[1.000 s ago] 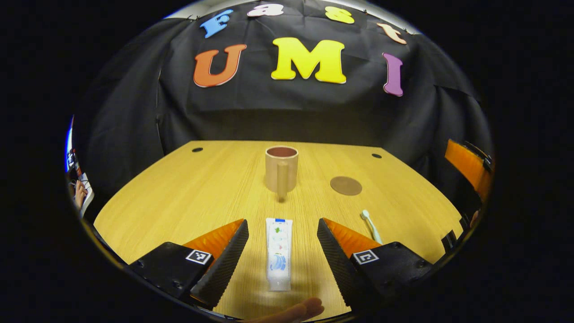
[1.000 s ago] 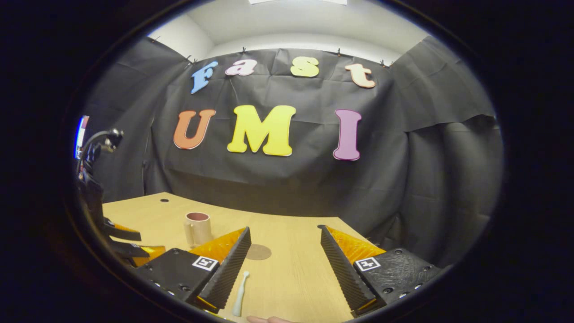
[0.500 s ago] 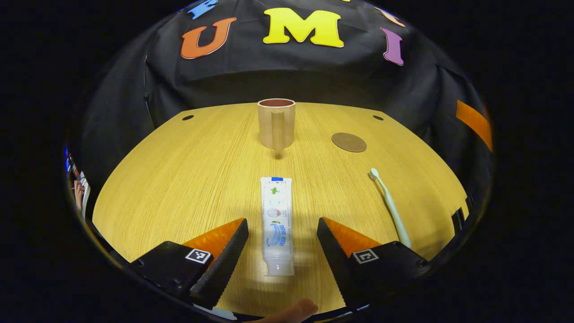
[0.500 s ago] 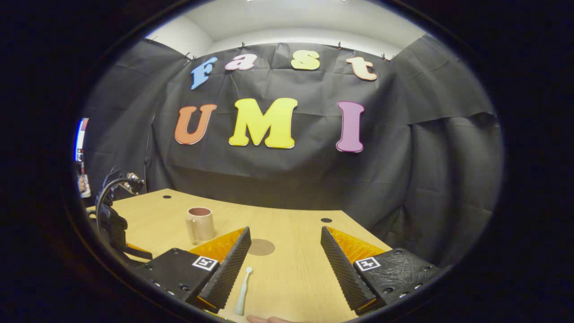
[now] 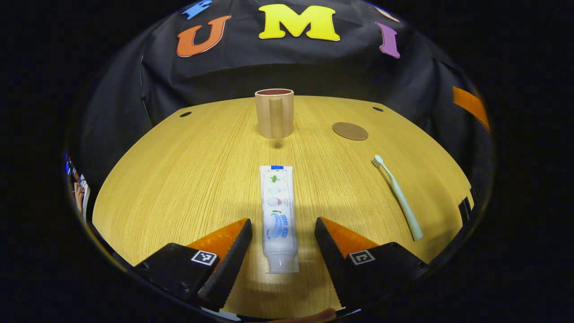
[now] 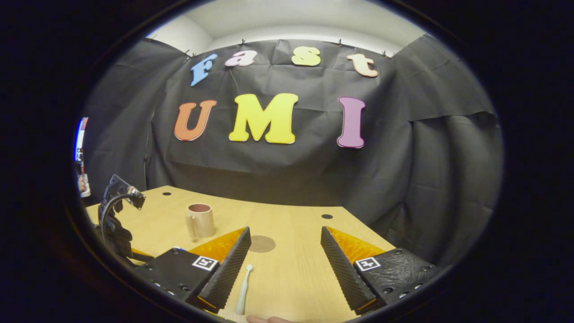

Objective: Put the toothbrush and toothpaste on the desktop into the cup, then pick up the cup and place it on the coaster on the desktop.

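A white toothpaste tube (image 5: 278,215) lies lengthwise on the wooden desktop (image 5: 179,179), its cap end between the fingers of my open left gripper (image 5: 282,233), which do not touch it. Beyond it stands a tan cup (image 5: 274,112) with its handle facing me. A round brown coaster (image 5: 350,131) lies to the cup's right. A pale green toothbrush (image 5: 397,195) lies at the right. In the right gripper view, my right gripper (image 6: 284,244) is open above the desk, with the toothbrush (image 6: 243,289) by its left finger. The cup (image 6: 200,220) and coaster (image 6: 262,243) sit farther off.
Small dark holes (image 5: 185,114) mark the desktop's far corners. The left gripper's body and cable (image 6: 114,215) show at the left edge of the right gripper view. A fingertip (image 6: 269,319) shows at that view's bottom edge. Black cloth walls close the booth behind the desk.
My left gripper has tilted down and moved forward over the toothpaste, so the tube now lies between its fingers. The right gripper has barely shifted.
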